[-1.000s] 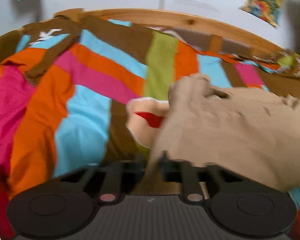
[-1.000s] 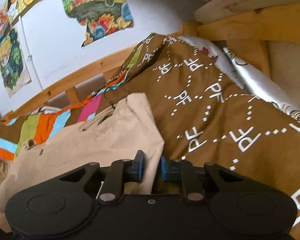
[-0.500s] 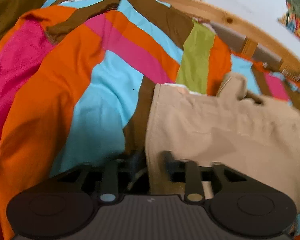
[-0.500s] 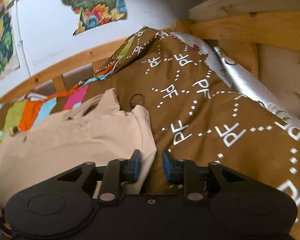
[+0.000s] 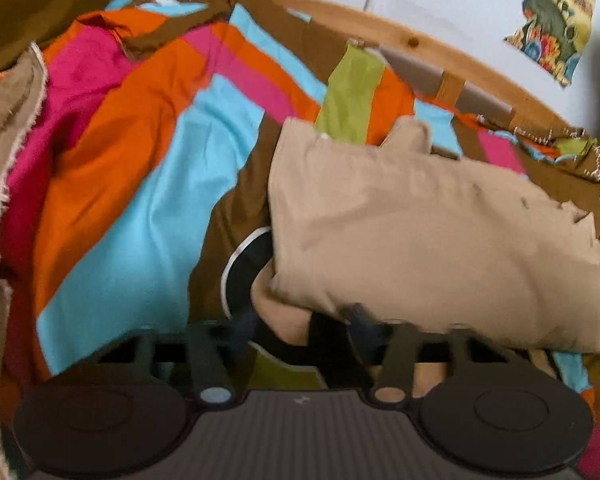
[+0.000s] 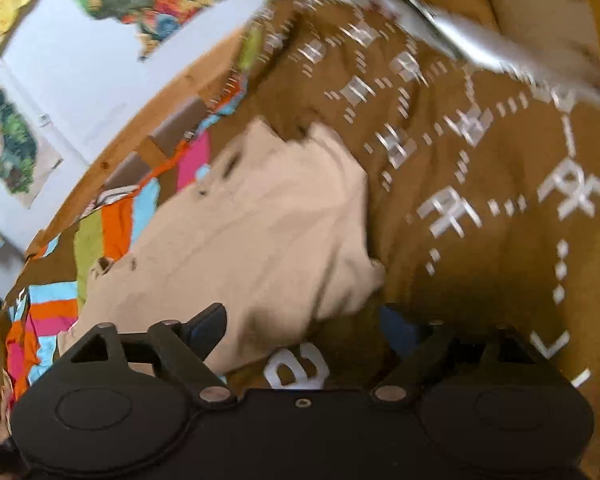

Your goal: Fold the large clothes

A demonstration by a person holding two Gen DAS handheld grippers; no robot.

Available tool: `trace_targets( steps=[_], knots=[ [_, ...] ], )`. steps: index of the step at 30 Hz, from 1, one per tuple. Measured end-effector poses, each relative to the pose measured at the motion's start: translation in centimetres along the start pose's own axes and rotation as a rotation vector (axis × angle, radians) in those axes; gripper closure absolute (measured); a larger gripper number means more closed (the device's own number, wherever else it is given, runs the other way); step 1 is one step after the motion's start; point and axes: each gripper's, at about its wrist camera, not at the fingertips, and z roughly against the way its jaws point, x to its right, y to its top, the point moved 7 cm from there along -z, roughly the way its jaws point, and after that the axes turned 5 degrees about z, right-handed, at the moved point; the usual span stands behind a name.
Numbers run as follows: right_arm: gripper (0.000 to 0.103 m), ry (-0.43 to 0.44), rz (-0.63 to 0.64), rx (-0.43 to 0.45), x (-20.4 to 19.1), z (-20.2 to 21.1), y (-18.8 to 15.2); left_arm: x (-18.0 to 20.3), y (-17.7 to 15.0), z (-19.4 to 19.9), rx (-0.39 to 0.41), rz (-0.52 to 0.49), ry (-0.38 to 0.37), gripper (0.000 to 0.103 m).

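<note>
Left tongs (image 5: 288,332): fingers spread wide, nothing clamped. A rolled lower corner of the beige garment (image 5: 400,232) sags between them and drapes over the right-hand finger; blur there, so contact looks loose, not a pinch.

Right tongs (image 6: 304,328): also wide open. The blue-padded left finger sits against the garment's near edge, the right finger is over the brown cover, and the garment's lower right corner hangs in the gap. No grip.

Garment position: it lies folded on the bed, spread from centre toward 3 o'clock in the left wrist view, and from centre to 8 o'clock in the right wrist view (image 6: 252,232). Top edge has a raised flap at 12 o'clock. Small dark marks show on the upper surface, too blurred to identify.

Under it:
- striped bedcover (image 5: 132,184) in orange, pink, light blue, brown and green, filling 9 to 12 o'clock of the left view
- brown cover with white lettering (image 6: 480,184), 12 to 4 o'clock of the right view, touching the garment's right edge
- black disc with pale rim (image 5: 244,272), printed or lying on the bedcover at the garment's lower left corner, partly hidden; cannot tell which

Second beige cloth with frayed edge (image 5: 4,152) at 9 o'clock, far left. Wooden bed rail (image 5: 412,40) runs behind everything; colourful poster (image 5: 552,20) on the wall at 1 o'clock.
</note>
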Motion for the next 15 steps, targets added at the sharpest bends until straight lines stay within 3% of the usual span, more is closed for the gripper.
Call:
trace_targets(
  steps=[4,7,10,15],
  knots=[
    [0.028,0.028,-0.104,0.037,1.3,-0.2,0.3,-0.6,0.4,-0.9,-0.012,0.011,-0.050,0.081],
    [0.031,0.046,-0.114,0.077,1.5,-0.3,0.5,-0.1,1.2,-0.9,0.014,-0.047,-0.047,0.093],
    [0.038,0.026,-0.088,0.096,1.7,-0.5,0.6,0.5,1.9,-0.4,0.041,-0.087,-0.051,0.095],
    [0.040,0.028,-0.106,0.100,1.9,-0.4,0.6,-0.7,0.5,-0.4,-0.007,-0.049,-0.043,0.090]
  ],
)
